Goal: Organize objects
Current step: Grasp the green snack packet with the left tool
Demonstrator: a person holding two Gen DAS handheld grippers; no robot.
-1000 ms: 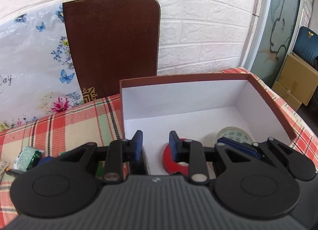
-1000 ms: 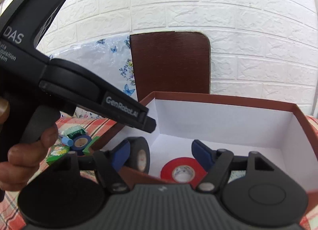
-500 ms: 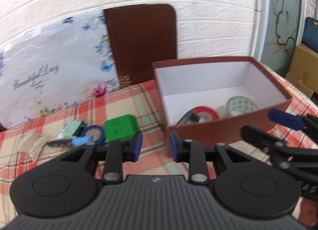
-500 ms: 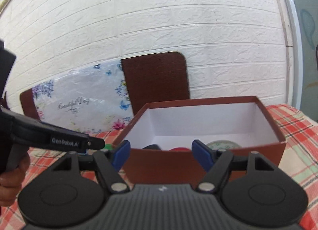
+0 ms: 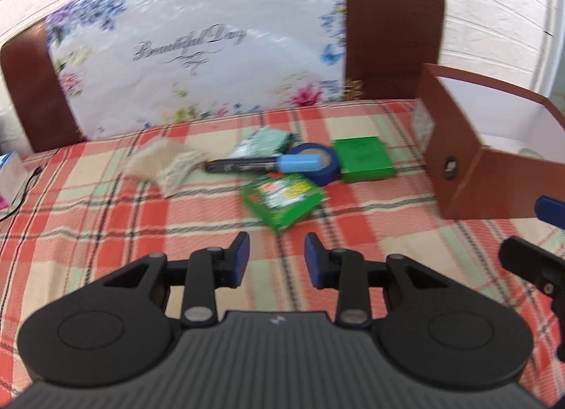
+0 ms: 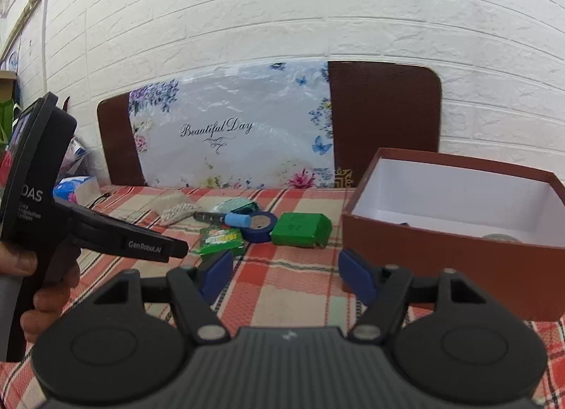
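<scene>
A brown box with a white inside (image 5: 469, 176) (image 6: 441, 253) stands on the right of the plaid tablecloth. Loose items lie in a cluster left of it: a green box (image 5: 363, 159) (image 6: 302, 230), a blue tape roll (image 5: 319, 165) (image 6: 263, 227), a black marker with a blue cap (image 5: 261, 164) (image 6: 226, 218), a green printed packet (image 5: 282, 200) (image 6: 220, 239), a teal packet (image 5: 263, 142) and a beige mesh pouch (image 5: 169, 163) (image 6: 173, 209). My left gripper (image 5: 277, 260) is open and empty, above the cloth in front of the cluster. My right gripper (image 6: 286, 275) is open and empty, near the box's left front corner.
A floral "Beautiful Day" board (image 6: 229, 133) on a brown panel (image 6: 385, 116) leans on the white brick wall. A tissue pack (image 6: 76, 188) and a black cable (image 5: 24, 190) lie at the far left. The left gripper's body (image 6: 46, 204) shows in the right wrist view.
Both grippers have pulled back out of the box and swung left. The right gripper's black tape roll is no longer between its fingers. The item cluster is now in front of the left gripper.
</scene>
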